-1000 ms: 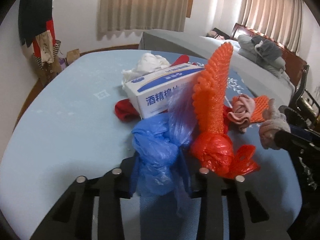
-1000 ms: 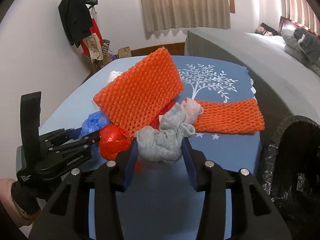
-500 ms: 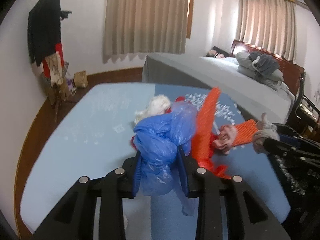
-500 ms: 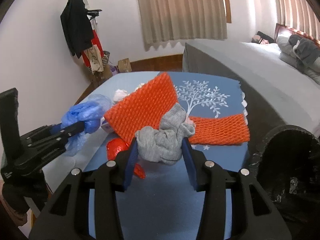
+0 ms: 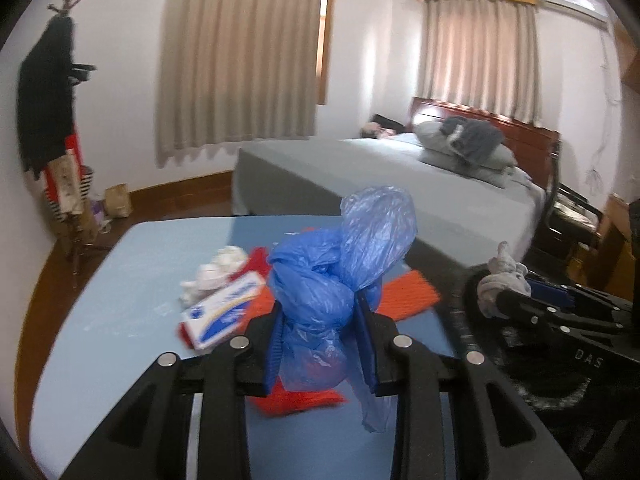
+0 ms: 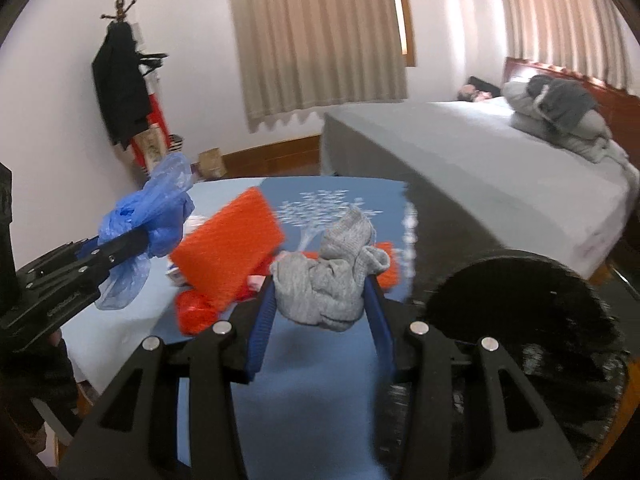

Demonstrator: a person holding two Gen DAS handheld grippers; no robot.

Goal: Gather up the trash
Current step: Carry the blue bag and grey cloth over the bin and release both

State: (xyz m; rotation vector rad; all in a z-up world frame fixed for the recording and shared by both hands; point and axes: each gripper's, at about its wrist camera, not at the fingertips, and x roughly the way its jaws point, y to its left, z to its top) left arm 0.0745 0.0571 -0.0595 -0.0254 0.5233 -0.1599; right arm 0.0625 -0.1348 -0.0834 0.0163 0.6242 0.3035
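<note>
My left gripper clamped on crumpled blue plastic bag, my right gripper pinching grey sock (bunched), black-lined bin just beside

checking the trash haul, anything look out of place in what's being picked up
Yes: the right gripper holds a grey knitted sock, clothing rather than rubbish. The left gripper holds a crumpled blue plastic bag, plainly trash.

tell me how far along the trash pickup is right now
Done: nothing visibly binned yet. In hand: the left tongs grip the blue plastic bag; the right tongs grip the grey sock, both lifted off the table near the black trash bin. Left on the table: orange foam nets, a red bag, white box, white tissue.
</note>
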